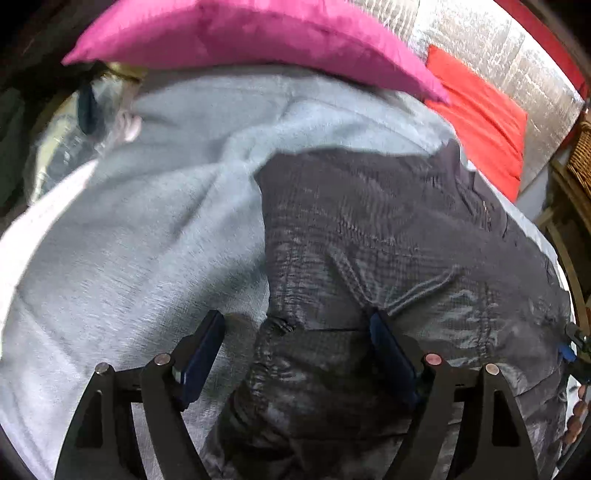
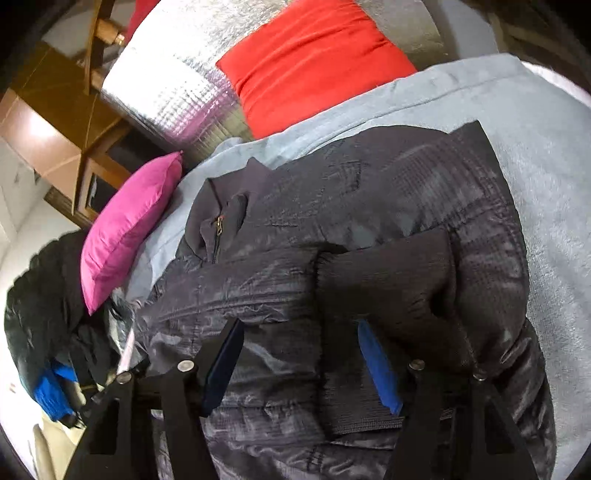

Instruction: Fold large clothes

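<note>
Both the left gripper (image 1: 297, 343) and right gripper (image 2: 301, 354) angle downward, jaws spread apart.

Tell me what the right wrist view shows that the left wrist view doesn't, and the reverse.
Right wrist only: the jacket's collar and zipper pull, a sleeve with ribbed cuff folded across the front, and a dark clothes pile. Left wrist only: a wicker basket at the edge. Both: the dark jacket, grey blanket, pink cushion, red cushion.

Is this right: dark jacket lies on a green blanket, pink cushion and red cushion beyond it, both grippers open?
Not quite: the blanket is light grey-blue, not green, as the right wrist view shows. The rest holds: dark jacket on it, pink cushion and red cushion beyond, left gripper and right gripper open.
</note>
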